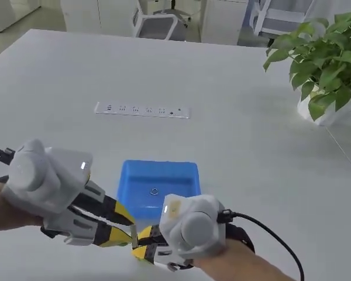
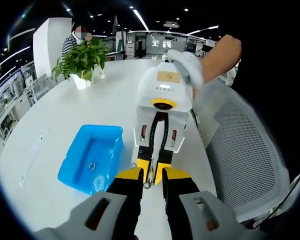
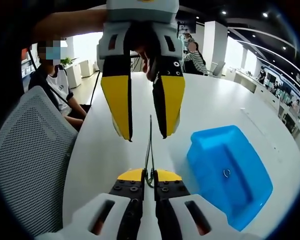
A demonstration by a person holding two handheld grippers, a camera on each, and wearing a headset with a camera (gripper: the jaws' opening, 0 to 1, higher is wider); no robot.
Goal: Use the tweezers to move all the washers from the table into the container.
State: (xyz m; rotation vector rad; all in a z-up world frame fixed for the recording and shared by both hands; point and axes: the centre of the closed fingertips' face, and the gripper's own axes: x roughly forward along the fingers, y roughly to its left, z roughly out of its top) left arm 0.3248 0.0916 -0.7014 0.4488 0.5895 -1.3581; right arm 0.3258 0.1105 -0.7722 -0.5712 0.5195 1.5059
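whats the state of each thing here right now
left gripper, open, jaws either side of the tweezers' far end
right gripper, shut on the tweezers
tweezers, gripped at one end, pointing at the left gripper
container, open-topped, one washer inside
washer, lying on the container floor
power strip, flat on the table, nothing plugged in

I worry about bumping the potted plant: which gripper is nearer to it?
Right. The right gripper sits near the person, far short of the potted plant; the left gripper is beyond that gripper, farther away.
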